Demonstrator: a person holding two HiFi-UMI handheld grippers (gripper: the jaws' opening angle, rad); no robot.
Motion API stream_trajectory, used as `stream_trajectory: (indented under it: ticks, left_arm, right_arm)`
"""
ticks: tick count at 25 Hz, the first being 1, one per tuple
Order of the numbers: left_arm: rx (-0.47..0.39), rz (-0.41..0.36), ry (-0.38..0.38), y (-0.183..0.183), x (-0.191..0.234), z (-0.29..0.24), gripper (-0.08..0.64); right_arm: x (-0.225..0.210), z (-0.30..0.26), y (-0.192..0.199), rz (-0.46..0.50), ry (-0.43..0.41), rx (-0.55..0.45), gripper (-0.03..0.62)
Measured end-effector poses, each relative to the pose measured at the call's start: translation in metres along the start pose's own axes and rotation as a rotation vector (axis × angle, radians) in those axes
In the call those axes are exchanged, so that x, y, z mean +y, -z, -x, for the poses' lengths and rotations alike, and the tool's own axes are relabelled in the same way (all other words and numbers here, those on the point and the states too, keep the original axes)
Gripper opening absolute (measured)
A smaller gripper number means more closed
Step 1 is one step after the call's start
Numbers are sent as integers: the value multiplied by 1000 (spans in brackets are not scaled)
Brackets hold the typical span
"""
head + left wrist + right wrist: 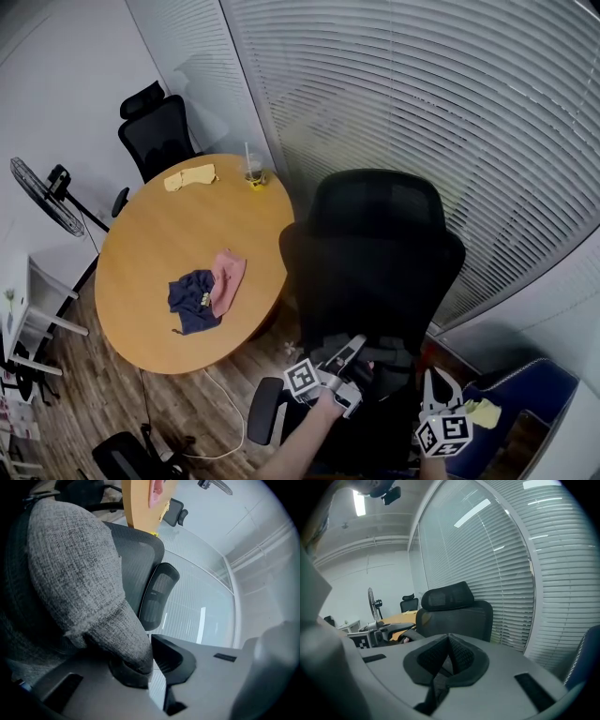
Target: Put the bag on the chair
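1. The round tabletop (169, 234) at the left plays no part in this step. The bag is not on it.
2. The left tool (354, 349) reaches over the seat of the chair (375, 244). In the left gripper view, its jaws are closed to a narrow gap on a tapered fold of grey knit fabric. This fabric is judged to be part of the bag (79, 573).
3. The bag (382, 364) sits low against the chair, at seat level in front of the backrest. Judged progress: placement is nearly complete. What remains is to release the fabric and withdraw.
4. Orientation: in the left gripper view, the fabric narrows toward the jaws and widens away from them, so its long axis runs out from the left tool. In the head view, the bag is dark on a dark seat and its outline cannot be read.
5. The right tool (433, 389) is held beside the chair. Its jaws are together and hold nothing.
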State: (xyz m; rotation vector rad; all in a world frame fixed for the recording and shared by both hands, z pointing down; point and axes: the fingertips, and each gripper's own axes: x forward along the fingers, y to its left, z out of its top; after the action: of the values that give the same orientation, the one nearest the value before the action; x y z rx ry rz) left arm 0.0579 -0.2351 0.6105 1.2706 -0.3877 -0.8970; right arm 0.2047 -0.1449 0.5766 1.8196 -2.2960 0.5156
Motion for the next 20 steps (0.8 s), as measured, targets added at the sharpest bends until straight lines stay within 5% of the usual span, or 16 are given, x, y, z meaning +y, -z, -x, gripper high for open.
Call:
stream_trajectory:
  ticks: [20]
  left_arm:
    - [-16,42,-32,5,0,2,107]
  right_arm:
    - [8,7,-2,3,-20,5,12]
